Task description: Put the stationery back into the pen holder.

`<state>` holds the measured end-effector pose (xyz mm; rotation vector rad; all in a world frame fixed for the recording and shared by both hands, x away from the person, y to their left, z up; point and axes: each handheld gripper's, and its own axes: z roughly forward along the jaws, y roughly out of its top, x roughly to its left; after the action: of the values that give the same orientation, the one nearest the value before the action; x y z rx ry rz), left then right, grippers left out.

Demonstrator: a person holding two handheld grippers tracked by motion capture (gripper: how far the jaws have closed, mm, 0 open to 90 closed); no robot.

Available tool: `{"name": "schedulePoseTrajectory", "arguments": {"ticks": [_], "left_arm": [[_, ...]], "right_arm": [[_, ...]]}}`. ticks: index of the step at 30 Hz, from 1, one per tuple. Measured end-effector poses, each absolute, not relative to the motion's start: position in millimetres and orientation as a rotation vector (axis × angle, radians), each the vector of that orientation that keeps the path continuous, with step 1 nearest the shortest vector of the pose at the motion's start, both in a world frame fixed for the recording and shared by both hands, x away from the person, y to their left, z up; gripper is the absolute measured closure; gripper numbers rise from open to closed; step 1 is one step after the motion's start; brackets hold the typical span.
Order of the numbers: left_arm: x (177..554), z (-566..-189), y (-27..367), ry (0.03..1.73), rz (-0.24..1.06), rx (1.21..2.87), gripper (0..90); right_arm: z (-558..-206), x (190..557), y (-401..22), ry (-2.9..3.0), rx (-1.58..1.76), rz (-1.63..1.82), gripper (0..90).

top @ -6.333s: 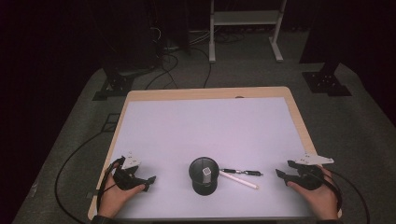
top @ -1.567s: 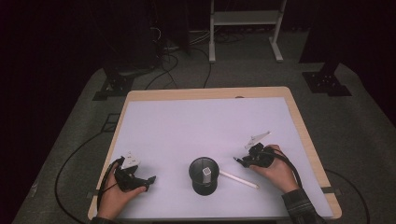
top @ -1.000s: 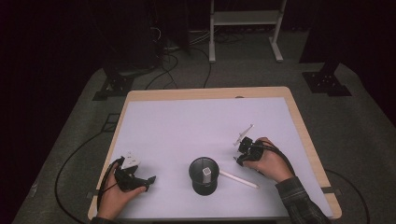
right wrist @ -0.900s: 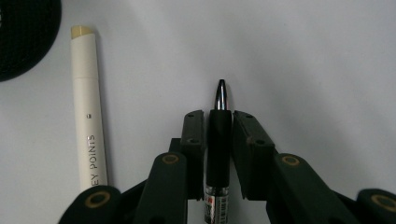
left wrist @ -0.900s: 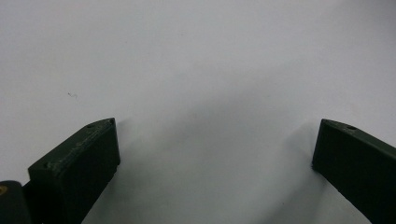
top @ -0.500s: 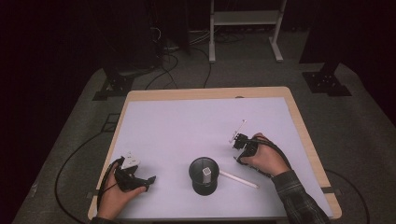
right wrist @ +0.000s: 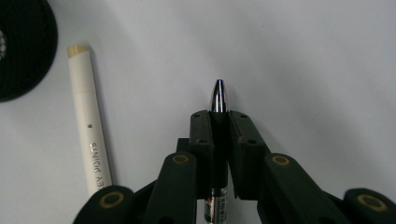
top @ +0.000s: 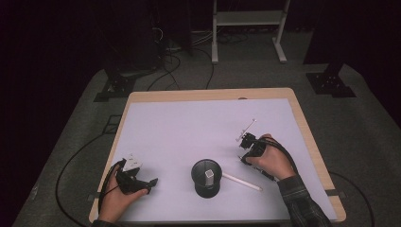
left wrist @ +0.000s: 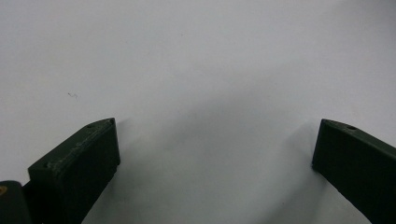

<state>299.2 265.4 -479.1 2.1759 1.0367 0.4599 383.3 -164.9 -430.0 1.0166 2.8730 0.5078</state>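
**Table, floor and stands around the work area**

A light wooden rectangular table (top: 208, 94) carries a pale white sheet (top: 198, 127) that covers nearly all of its top, leaving a narrow wood border. It stands on grey carpet floor (top: 369, 123). Beyond the far edge, a tangle of black cables (top: 175, 71) lies beside a white metal frame stand (top: 246, 19) with 2 legs. 2 black footed stand bases sit on the carpet, 1 far left (top: 116, 90) and 1 far right (top: 331, 84). The background is dark.
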Motion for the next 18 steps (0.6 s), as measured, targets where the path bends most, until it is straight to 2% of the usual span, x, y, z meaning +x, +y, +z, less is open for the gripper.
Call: {"name": "schedulePoseTrajectory", "arguments": {"ticks": [18], "left_arm": [[299.2, -479.1, 265.3, 1.041, 0.457, 2.174, 0.0]], "right_arm": [[-408.0, 371.2, -177.6, 2.783, 1.026, 0.723, 79.9]]}}
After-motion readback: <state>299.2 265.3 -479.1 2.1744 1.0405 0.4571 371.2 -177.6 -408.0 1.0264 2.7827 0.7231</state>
